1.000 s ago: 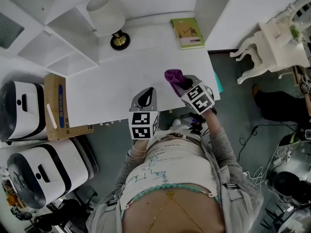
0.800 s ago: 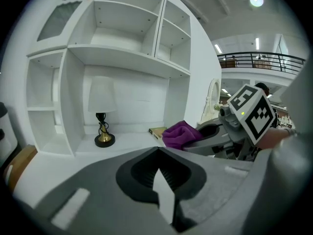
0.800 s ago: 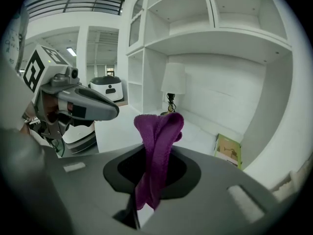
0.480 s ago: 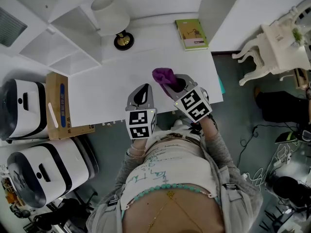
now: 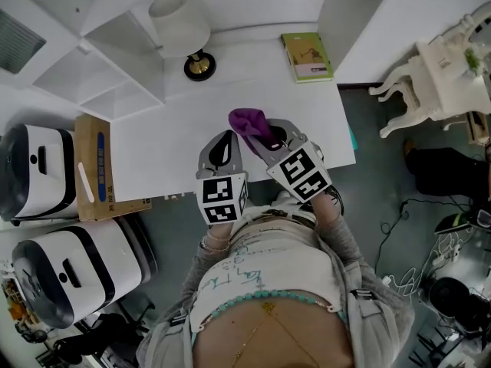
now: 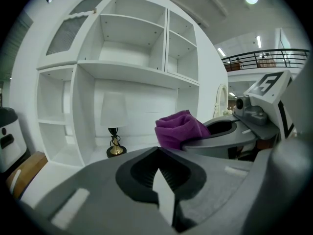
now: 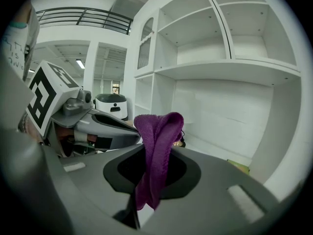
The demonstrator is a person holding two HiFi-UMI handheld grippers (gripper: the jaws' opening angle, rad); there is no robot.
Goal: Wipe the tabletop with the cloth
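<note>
Well, my right tongs (image 5: 265, 140) pinched the cloth (image 5: 247, 119) at a bunched fold; it looked soft, light and floppy. My left tongs (image 5: 224, 148) sat closed, empty.

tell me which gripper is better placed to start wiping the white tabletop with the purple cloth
Right. The right gripper is clamped on the purple cloth, which is bunched over the white tabletop. The left gripper beside it holds nothing, so it would probably have to take the cloth first.
</note>
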